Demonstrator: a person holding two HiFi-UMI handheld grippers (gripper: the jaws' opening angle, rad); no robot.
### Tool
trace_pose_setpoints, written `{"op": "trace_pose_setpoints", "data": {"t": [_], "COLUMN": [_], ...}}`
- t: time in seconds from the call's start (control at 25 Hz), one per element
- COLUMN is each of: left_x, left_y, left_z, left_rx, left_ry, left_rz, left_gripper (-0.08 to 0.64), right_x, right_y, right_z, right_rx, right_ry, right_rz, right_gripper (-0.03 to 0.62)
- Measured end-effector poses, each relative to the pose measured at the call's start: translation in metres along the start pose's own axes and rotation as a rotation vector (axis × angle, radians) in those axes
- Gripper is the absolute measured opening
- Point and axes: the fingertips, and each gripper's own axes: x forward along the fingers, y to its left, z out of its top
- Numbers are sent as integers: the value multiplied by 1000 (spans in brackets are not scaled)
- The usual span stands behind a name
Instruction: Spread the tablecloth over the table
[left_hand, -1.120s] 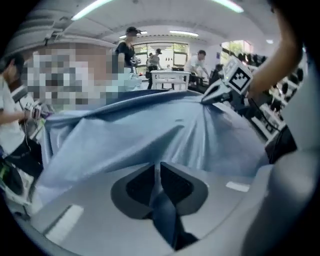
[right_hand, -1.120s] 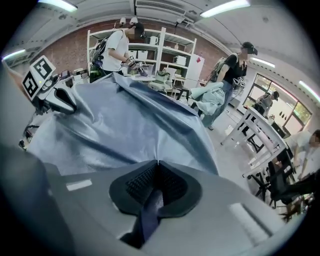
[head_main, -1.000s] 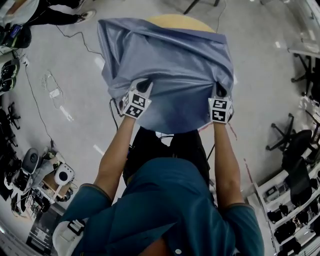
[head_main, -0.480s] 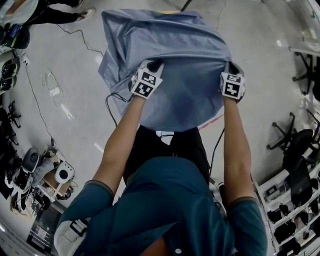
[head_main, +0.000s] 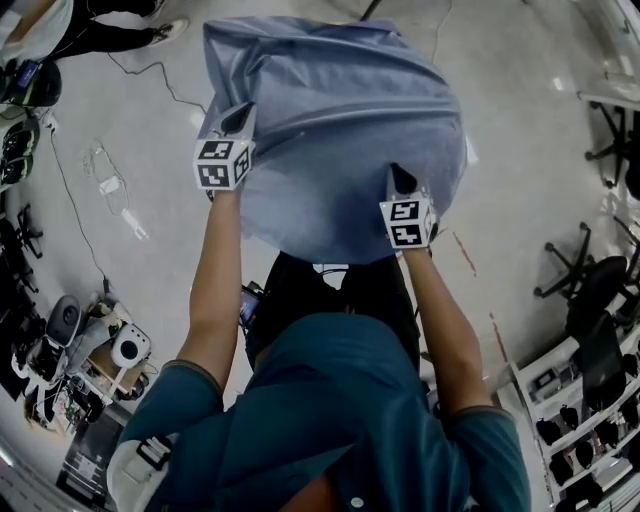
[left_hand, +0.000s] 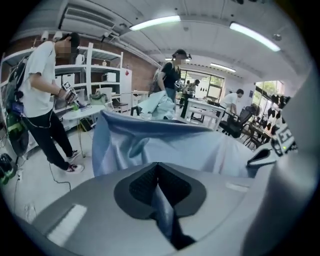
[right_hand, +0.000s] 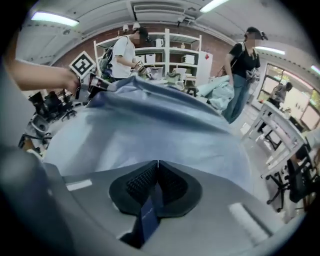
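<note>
two grips hold tablecloth (head_main: 340, 110) near edge: left gripper (head_main: 238, 118) fingers (left_hand: 141, 187) just tightened on fold, right gripper (head_main: 400, 180) clamped on hem. cloth billows ahead of you, desk hidden beneath. keep edge taut — move hands apart evenly — then lower flat.

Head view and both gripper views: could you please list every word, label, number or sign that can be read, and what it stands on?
Readable words or numbers: none.
Square coded markers, no letters: on the left claw and the right claw.
Dark tag between the right claw's jaws, with the tablecloth: any print too blurred to read.
</note>
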Motion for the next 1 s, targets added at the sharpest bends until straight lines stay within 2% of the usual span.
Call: {"op": "trace_pose_setpoints", "data": {"t": [0.12, 0.28, 0.44, 0.6, 0.68, 0.72, 0.76, 0.8, 0.88, 0.96, 1.0], "left_x": [9, 6, -19, -36, -44, -51, -58, -64, -66, -61, -59], "left_y": [24, 64, 136, 204, 223, 222, 209, 182, 94, -3, -45], "left_z": [-16, -56, -69, -78, -69, -54, -34, -15, 4, -16, -31], "left_rx": [-1, 160, 293, 367, 401, 432, 467, 502, 565, 621, 649], "left_ry": [66, 218, 285, 383, 388, 353, 297, 227, 105, 64, 67], "left_rz": [32, 110, 221, 324, 366, 380, 373, 330, 140, -91, -180], "left_gripper": [0, 0, 0, 0, 0, 0, 0, 0, 0, 0, 0], "right_x": [1, 1, 3, 6, 10, 12, 13, 13, 12, 13, 13], "right_y": [8, 8, 6, 2, -1, -2, -2, -3, -3, -7, -12], "right_z": [-3, -4, -4, 1, 5, 7, 9, 10, 12, 12, 12], "right_rx": [-53, -87, -71, -51, -47, -39, -28, -19, -18, -34, -42], "right_ry": [-5, 15, 22, 29, 38, 45, 52, 56, 53, 54, 58], "right_rz": [-28, -30, -41, -49, -46, -41, -36, -33, -34, -36, -40], "right_gripper": [15, 15, 15, 15, 15, 15, 16, 15, 17, 16, 17]}}
